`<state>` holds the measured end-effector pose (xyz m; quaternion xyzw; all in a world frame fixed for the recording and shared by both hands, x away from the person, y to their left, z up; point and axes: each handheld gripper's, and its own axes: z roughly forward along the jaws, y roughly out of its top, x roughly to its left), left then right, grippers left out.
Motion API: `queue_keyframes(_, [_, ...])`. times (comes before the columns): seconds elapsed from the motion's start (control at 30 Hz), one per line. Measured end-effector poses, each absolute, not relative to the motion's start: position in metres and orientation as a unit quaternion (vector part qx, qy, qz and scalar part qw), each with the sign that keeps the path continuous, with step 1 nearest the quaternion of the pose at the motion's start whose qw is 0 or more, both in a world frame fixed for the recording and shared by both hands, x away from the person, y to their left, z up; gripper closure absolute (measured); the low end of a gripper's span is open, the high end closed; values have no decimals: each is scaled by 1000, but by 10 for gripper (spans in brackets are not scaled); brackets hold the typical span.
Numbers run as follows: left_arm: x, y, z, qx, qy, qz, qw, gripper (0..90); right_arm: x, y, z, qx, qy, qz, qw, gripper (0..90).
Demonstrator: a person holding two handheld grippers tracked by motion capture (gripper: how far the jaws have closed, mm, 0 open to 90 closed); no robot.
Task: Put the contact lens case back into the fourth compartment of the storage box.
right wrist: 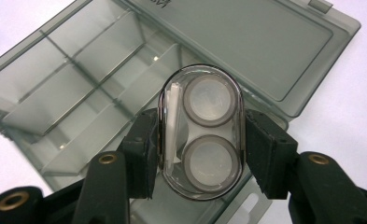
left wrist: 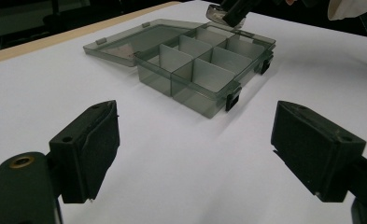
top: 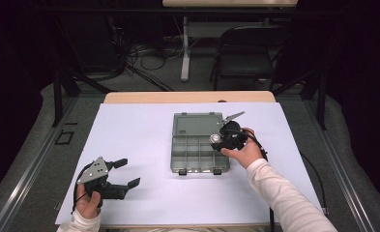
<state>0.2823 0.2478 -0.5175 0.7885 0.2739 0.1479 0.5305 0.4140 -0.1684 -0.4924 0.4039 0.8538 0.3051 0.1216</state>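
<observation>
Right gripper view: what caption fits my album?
Right tongs pinch a clear oval case over the open organizer box.

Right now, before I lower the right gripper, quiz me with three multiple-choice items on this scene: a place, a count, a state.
1. Where is the clear case?
A. on the paper
B. between the right gripper's pads, above the box
C. in the left gripper

2. How many round discs show inside the case?
A. two
B. four
C. none

3. How is the box lid?
A. latched
B. missing
C. open, laid flat

Answers: 1 B, the pads press both its sides; 2 A, one above the other; 3 C, it lies flat behind the compartments.
</observation>
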Motion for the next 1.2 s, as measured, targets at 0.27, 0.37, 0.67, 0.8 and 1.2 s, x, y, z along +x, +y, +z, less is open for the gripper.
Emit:
queue_keyframes(0.27, [282, 248, -517, 789, 274, 148, 530, 160, 424, -174, -498, 419, 843, 313, 123, 485])
queue_keyframes(0.37, [282, 248, -518, 788, 274, 148, 531, 160, 426, -176, -500, 423, 842, 313, 123, 485])
queue_keyframes(0.67, [282, 248, -518, 789, 274, 147, 530, 160, 431, -176, -504, 427, 838, 320, 115, 485])
queue_keyframes(0.8, [282, 248, -518, 789, 274, 147, 530, 160, 432, -175, -506, 424, 840, 319, 113, 485])
queue_keyframes(1.2, [283, 249, -518, 790, 271, 143, 531, 160, 434, -173, -510, 426, 841, 316, 106, 485])
